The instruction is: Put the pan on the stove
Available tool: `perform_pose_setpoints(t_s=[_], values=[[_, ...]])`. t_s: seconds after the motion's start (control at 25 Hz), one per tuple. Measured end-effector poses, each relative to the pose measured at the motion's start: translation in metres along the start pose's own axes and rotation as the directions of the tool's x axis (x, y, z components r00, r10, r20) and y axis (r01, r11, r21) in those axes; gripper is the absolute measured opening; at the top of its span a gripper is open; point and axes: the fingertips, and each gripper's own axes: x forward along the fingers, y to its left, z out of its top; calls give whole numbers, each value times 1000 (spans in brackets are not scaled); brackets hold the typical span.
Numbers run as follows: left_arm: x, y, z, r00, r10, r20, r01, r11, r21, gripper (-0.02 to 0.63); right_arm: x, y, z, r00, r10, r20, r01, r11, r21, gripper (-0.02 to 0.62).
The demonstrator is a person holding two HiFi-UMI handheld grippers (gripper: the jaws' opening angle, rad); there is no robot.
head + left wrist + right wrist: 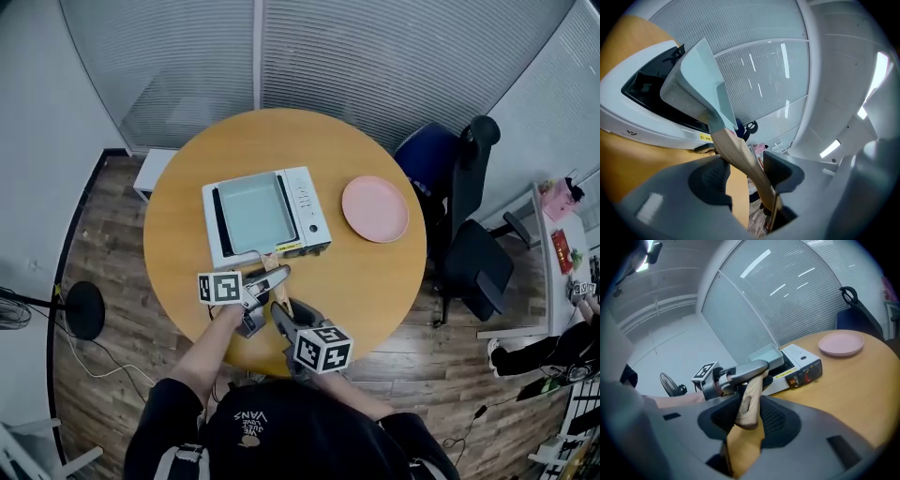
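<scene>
On the round table (pixel 375 281), a white stove (pixel 309 211) with the pale blue pan (pixel 253 214) sitting on top. Wooden handle (pixel 749 401) poking out toward the table edge. Left claw (pixel 745 172) clenched on the handle, probably tight; right claw (pixel 750 416) grasping its end. Pink plate (pixel 375 208) nearby, not touching.
</scene>
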Motion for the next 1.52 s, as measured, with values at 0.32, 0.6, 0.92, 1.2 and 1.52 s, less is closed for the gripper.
perform_pose_setpoints(t_s=[0.32,0.6,0.92,1.2,1.52], values=[[2,12,6,1000,-13,-2,13,1000,-20,219,12,-4,1,1000,-10,-11,9,1000,-1,130],[1,14,14,999,-39,-4,39,998,-52,222,19,-1,7,1000,3,3,-3,1000,9,133],[-1,19,24,1000,-26,9,26,999,-42,228,29,0,12,1000,-3,8,3,1000,24,135],[-18,27,29,996,77,44,-80,995,56,330,32,4,13,1000,20,3,-21,998,52,164],[-60,27,31,974,180,141,-201,968,150,333,11,1,23,998,-2,58,0,999,37,193]])
